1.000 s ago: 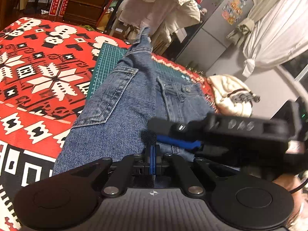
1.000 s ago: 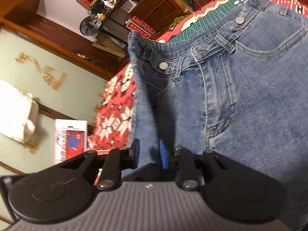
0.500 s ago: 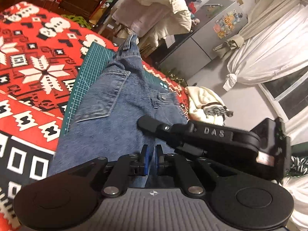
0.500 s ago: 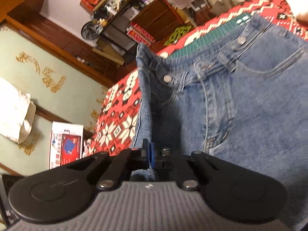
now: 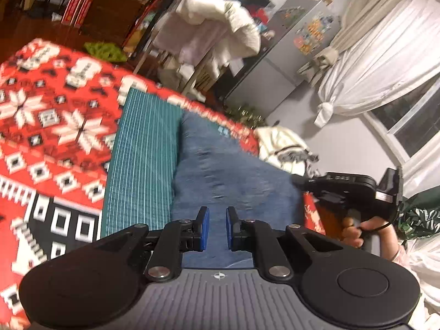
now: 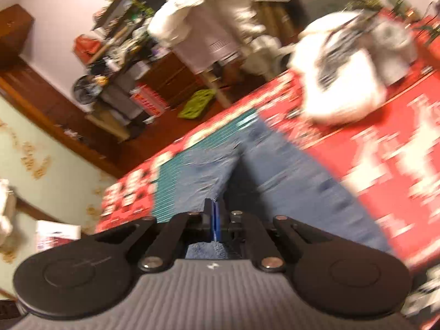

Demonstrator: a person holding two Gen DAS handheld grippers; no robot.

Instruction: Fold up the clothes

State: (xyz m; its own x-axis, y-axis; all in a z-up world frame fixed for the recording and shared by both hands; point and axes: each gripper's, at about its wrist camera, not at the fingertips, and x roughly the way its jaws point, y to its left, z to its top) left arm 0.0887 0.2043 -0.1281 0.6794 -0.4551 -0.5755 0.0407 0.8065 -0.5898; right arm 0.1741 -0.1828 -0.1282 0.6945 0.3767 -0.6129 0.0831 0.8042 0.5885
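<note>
Jeans [image 5: 233,176] lie flat on a green cutting mat [image 5: 143,159] spread over a red patterned blanket [image 5: 49,126], their long axis running away from both cameras toward the far edge of the mat. In the left wrist view the denim sits directly ahead of and beneath the left gripper [image 5: 217,228], whose blue-padded fingers stand parted with nothing between them. The right gripper [image 6: 215,221] is clenched on a fold of the jeans, denim showing just behind its pads; from it the fabric stretches forward in two diverging lengths. In the left view the right tool appears off the jeans' right edge, a hand [image 5: 365,233] on its handle. A cream bundle of clothes [image 6: 341,88] rests beyond on the blanket
</note>
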